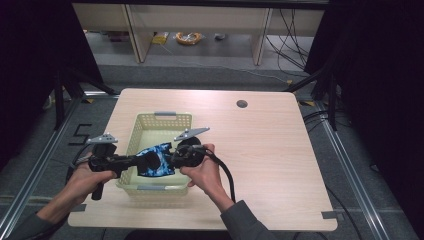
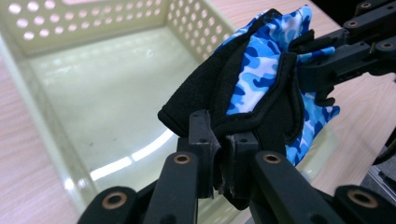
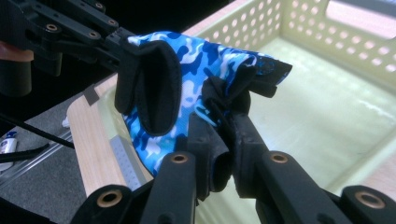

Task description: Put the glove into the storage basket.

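Glove (image 1: 156,161) in blue camouflage with black trim hangs stretched between both grippers in the high view, over the near part of the cream basket (image 1: 162,120), which stands close to the table's (image 1: 270,165) near edge, left of its middle. Its long axis runs left to right, from the left gripper (image 1: 134,160) to the right gripper (image 1: 172,159).

Left gripper view: the jaws are clamped on the glove's black edge, and the basket floor lies below and ahead.

Right gripper view: the jaws pinch the other black edge, basket beyond. I can read no brand, label or writing on the glove or basket.
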